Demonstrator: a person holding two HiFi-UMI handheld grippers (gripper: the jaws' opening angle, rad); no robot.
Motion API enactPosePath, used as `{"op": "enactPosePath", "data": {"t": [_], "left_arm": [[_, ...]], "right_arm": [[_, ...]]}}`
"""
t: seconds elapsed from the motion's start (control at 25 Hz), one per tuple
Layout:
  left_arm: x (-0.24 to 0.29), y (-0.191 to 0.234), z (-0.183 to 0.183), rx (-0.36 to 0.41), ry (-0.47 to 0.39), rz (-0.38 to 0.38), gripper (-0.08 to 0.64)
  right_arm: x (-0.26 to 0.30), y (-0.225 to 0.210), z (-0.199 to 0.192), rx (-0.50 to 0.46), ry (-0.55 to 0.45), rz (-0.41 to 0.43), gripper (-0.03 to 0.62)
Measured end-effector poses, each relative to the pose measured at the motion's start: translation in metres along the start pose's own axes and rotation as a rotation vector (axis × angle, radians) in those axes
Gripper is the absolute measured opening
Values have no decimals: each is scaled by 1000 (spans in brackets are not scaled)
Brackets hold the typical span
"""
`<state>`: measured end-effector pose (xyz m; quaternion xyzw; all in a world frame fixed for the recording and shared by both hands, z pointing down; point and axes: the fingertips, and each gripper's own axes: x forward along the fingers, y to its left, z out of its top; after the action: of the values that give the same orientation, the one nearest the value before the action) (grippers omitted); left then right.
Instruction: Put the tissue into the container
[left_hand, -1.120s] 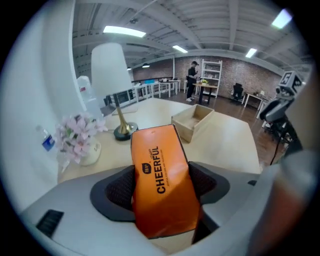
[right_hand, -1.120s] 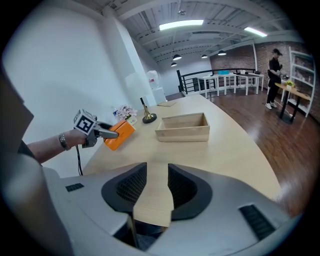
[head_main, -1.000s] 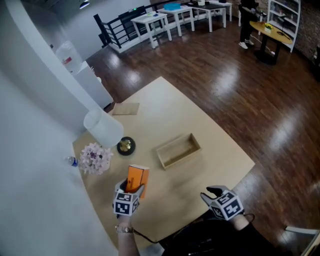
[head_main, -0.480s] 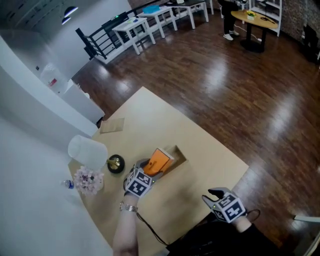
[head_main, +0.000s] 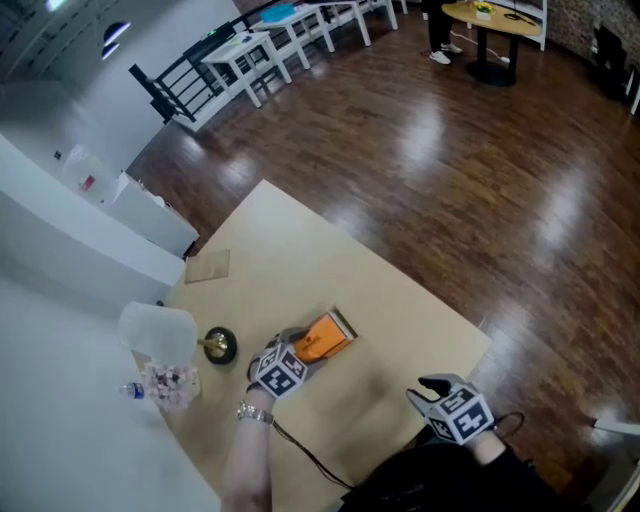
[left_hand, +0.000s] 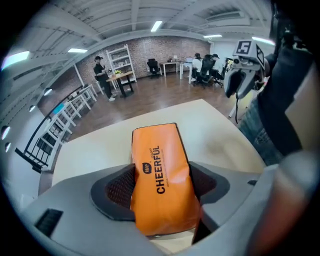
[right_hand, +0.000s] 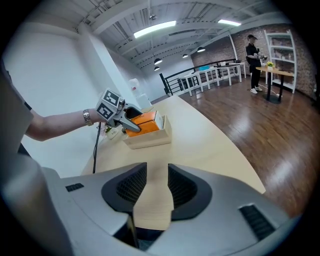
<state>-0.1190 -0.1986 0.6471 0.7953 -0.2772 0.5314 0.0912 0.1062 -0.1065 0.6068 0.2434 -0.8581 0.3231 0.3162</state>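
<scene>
One orange tissue pack (head_main: 322, 338), pinched by our left gripper (left_hand: 161, 180), lying inside the wooden container (right_hand: 149, 140), our right gripper (right_hand: 157, 186) at four o'clock, jaws spread, empty.

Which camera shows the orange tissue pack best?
The left gripper view: the tissue pack sits large between the jaws, print readable. The head view shows it small from above; the right gripper view shows it distant, in the container.
</scene>
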Motion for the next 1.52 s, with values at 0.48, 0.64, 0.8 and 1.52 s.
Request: {"op": "enactPosePath", "data": {"t": [0.48, 0.64, 0.8, 1.52], "left_arm": [[-35, -2, 11, -186, -151, 50, 486], [-82, -36, 29, -306, -292, 75, 465], [-120, -96, 32, -455, -405, 68, 265], [-158, -213, -52, -957, -493, 301, 0]], "right_arm": [[4, 3, 7, -2, -8, 35, 137], [7, 16, 8, -25, -11, 48, 137], [7, 35, 13, -54, -23, 58, 137], [34, 145, -8, -230, 33, 181, 9]]}}
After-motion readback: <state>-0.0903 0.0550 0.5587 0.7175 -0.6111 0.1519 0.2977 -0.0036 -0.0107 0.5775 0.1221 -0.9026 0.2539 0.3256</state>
